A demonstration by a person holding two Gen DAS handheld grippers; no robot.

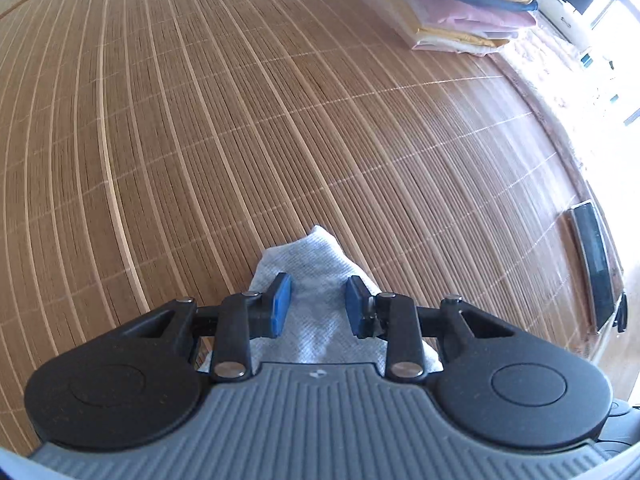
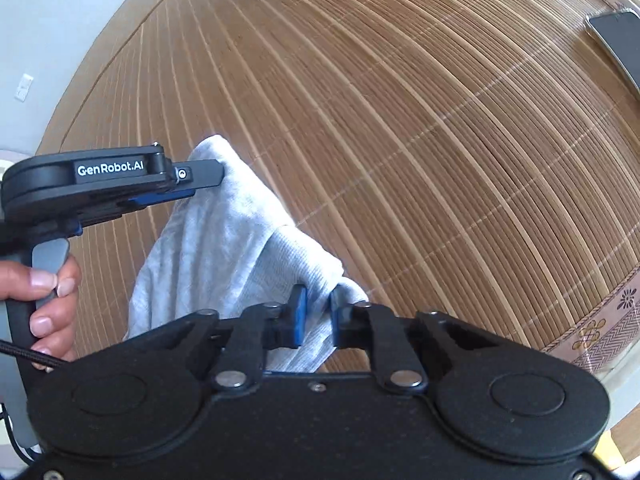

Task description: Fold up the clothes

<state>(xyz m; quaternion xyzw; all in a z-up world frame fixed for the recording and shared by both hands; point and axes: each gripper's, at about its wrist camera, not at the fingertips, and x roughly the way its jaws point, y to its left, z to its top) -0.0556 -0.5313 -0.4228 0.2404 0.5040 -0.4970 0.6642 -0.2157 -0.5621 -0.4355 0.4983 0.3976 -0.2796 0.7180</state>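
bamboo mat (image 1: 280,120) bare ahead; folded stack (image 1: 472,4) and phone (image 2: 620,40) well apart; both jaws grasping grey garment (image 2: 224,248).

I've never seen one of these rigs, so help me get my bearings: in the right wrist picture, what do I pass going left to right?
A hand gripping the left gripper → the pale grey garment → bamboo mat → dark phone at the far right.

Two close downward wrist views, shared mat (image 1: 280,120).
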